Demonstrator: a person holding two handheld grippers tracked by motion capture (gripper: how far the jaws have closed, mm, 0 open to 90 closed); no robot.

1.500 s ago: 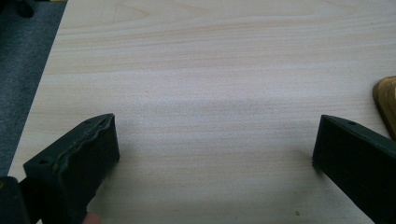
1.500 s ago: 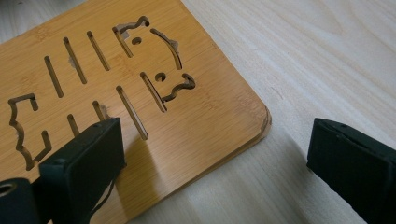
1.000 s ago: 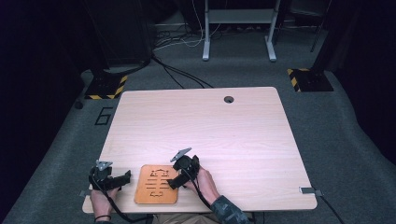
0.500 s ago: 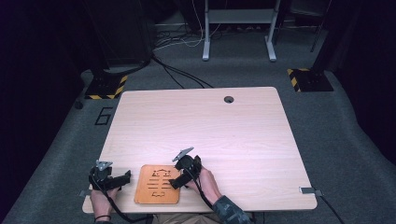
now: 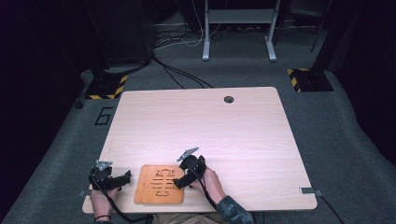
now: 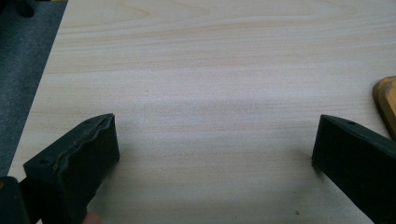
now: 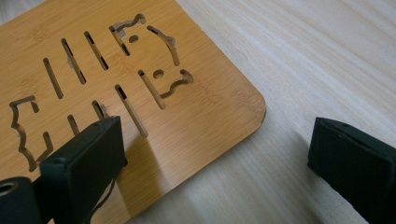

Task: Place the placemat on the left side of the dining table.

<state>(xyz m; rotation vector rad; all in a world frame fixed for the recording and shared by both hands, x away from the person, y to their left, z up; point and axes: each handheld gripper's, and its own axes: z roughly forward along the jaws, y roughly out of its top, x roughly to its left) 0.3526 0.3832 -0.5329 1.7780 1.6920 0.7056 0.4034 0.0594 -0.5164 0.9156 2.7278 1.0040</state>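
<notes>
At the tabletop's (image 5: 233, 135) near edge: one slotted bamboo board (image 5: 159, 184), long axis front-to-back, between two hand-held grippers, left (image 5: 122, 178) and right (image 5: 181, 182), both with jaws apart.

We see slotted bamboo board (image 5: 159, 184) flat on table (image 5: 210, 126) near its front edge. Left gripper (image 5: 122, 178) just left of board, over bare tabletop. Right gripper (image 5: 180, 182) at board's right edge, one jaw over board, other over table.

Left gripper (image 5: 122, 177) and right gripper (image 5: 181, 182) — both jaws spread wide
</notes>
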